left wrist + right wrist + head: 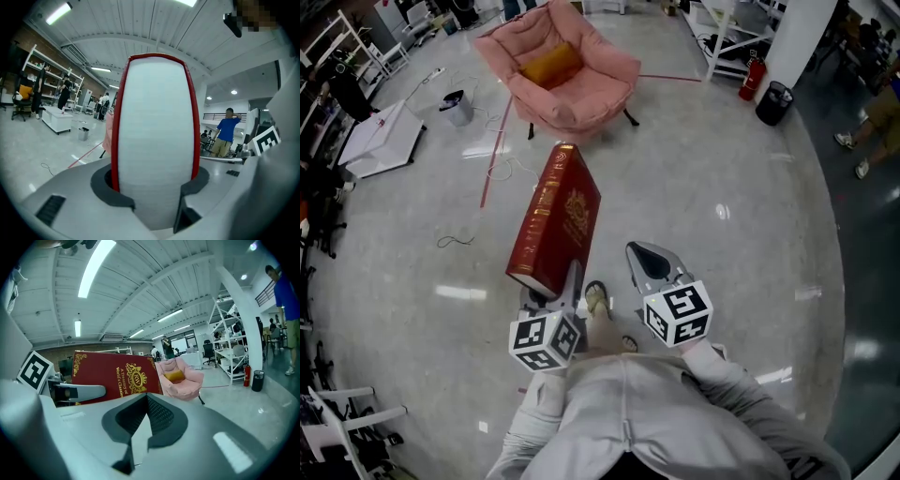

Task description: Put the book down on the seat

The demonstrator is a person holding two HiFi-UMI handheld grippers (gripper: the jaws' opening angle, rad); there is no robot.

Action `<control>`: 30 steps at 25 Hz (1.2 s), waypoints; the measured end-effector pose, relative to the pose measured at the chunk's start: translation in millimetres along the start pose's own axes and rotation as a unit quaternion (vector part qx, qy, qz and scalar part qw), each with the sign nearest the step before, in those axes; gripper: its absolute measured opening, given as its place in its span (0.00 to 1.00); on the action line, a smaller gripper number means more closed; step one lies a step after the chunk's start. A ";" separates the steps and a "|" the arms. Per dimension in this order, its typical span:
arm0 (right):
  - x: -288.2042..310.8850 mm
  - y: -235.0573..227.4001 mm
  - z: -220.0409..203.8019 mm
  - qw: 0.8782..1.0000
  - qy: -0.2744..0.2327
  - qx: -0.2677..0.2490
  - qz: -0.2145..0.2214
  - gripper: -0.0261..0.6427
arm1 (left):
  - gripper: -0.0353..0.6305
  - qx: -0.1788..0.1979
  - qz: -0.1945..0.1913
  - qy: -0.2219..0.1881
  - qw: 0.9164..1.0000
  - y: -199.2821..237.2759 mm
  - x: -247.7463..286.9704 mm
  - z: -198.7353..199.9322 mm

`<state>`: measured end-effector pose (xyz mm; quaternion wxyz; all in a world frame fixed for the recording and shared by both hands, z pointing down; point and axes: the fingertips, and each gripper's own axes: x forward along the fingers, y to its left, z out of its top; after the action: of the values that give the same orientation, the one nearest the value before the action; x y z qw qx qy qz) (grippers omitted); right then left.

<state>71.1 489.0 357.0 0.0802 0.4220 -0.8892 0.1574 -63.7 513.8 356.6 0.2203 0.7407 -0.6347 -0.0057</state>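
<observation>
- Left claw (154, 187) grips the lower end of the book (555, 220), its pads pressed on both red covers and the white page edge facing its camera.
- Right claw (143, 416) is closed to a point with nothing in it. It sits just right of the book, on the near side of the chair (567, 70).
- Book tilts up toward the chair, well short of it and not on it; its gold-crested cover faces right.
- Chair is pink, with an orange cushion (551, 64) in it.
- Grey bin (457, 107) stands left of the chair; a red extinguisher (750, 80) stands to its right.
</observation>
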 end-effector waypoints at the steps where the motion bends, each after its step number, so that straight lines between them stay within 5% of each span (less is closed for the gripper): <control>1: 1.2 -2.0 -0.1 1.000 0.001 0.001 0.001 0.04 | 0.42 0.001 -0.003 0.001 1.000 -1.4 3.7 0.1; 12: 35.4 -31.0 -1.2 1.000 0.027 0.002 0.003 0.04 | 0.42 -0.005 -0.009 0.003 1.000 4.0 62.4 11.1; 30: 229.9 -119.0 75.8 0.998 0.044 0.015 -0.031 0.04 | 0.42 -0.007 -0.031 0.054 0.998 82.5 262.1 84.5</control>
<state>17.5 225.3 374.5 0.1178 0.4434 -0.8689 0.1860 -114.4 231.7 378.9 0.2590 0.7576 -0.5987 0.0228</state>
